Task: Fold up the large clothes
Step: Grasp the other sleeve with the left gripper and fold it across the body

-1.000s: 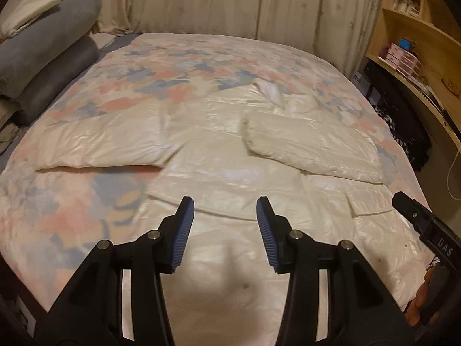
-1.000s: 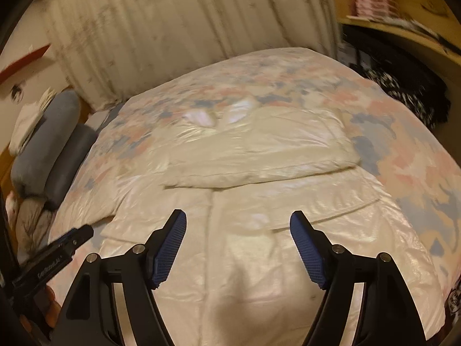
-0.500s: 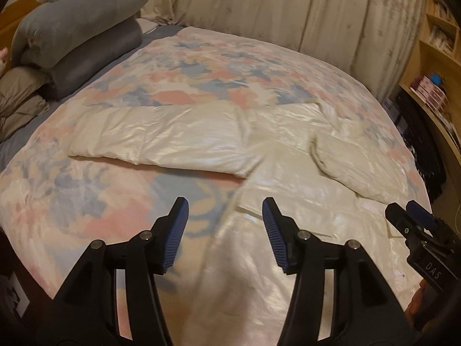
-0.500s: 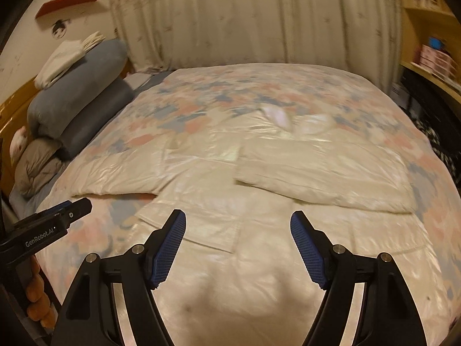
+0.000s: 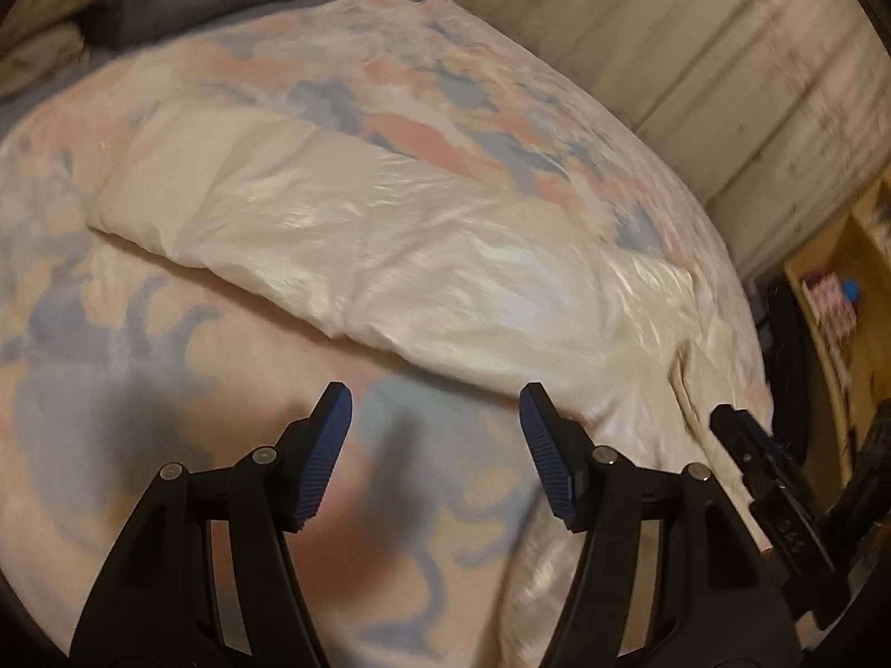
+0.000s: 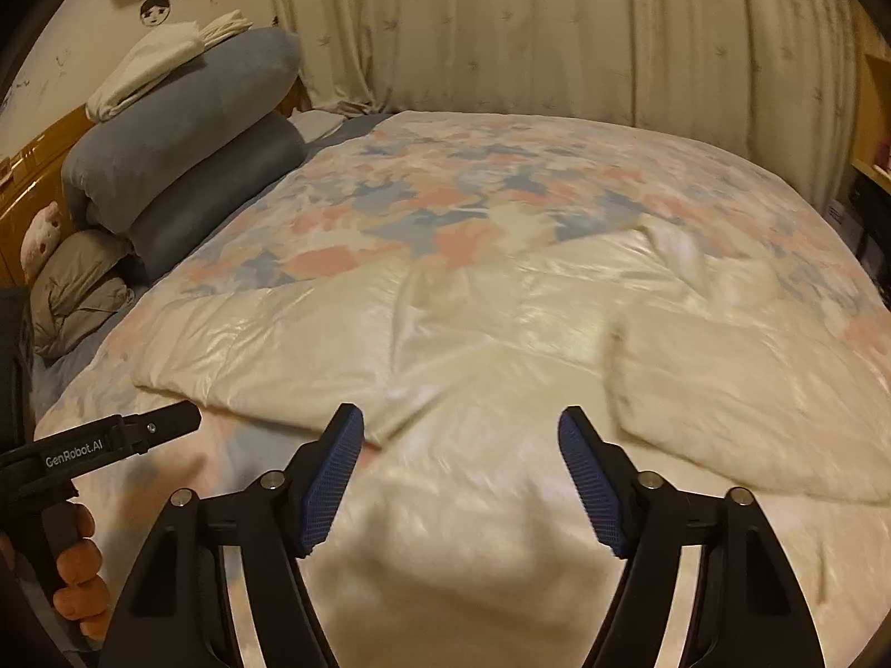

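Left gripper (image 5: 434, 406) opening, empty; jacket (image 5: 423, 278) blurred, hem cut off.

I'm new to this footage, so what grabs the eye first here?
A shiny cream jacket lies spread on the floral quilt, one sleeve stretched out flat, the other folded across the body. At the left, two grey pillows are stacked with a white cloth on top.

The padded white jacket (image 6: 501, 334) has glossy, crinkled cloth; the floral quilt (image 6: 445, 189) at twelve o'clock looks matt cotton.
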Demonstrator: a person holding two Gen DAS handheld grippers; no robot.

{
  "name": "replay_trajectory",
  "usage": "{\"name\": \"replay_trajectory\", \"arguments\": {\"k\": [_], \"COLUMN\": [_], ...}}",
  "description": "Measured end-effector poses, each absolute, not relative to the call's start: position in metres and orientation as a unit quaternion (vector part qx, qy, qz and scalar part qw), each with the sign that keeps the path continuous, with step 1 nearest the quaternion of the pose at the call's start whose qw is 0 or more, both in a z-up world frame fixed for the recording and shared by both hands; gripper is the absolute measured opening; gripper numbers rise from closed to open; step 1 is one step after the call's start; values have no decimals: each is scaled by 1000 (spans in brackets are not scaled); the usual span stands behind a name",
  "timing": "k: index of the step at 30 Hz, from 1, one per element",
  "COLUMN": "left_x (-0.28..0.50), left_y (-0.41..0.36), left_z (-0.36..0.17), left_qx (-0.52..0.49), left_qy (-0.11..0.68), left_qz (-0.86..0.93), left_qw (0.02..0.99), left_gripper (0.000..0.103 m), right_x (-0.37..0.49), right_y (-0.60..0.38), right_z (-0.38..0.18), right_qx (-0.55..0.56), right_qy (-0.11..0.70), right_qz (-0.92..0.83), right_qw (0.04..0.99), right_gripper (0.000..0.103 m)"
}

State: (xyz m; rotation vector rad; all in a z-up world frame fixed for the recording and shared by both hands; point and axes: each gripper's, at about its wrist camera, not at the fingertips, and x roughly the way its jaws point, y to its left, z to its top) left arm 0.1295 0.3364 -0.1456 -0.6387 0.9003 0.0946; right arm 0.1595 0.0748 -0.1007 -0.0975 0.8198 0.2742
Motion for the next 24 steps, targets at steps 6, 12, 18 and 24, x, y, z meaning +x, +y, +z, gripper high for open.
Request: {"name": "replay_trajectory", "arguments": {"k": [6,12,18,24], "left_x": [154,176,198,196], "left_y": [383,416,422,424], "left_z": [-189,-213,-218,-208], "left_qx": [-340,-364,-357,-331], "left_qy": [435,417,404,394], "left_qz": [88,112,147,166], "left_qw": [829,825,829,841], "left_gripper": [60,60,47,5], "right_x": [227,274,289,295], "right_y": [110,130,138,137], "right_z": [-153,-200,-226,-235], "right_qx": [-58,-62,-76,-75], "right_qy": [425,453,465,466], "right_qz": [147,143,141,143], "right_qw": [891,878,871,870], "right_gripper": [44,39,39,39]}}
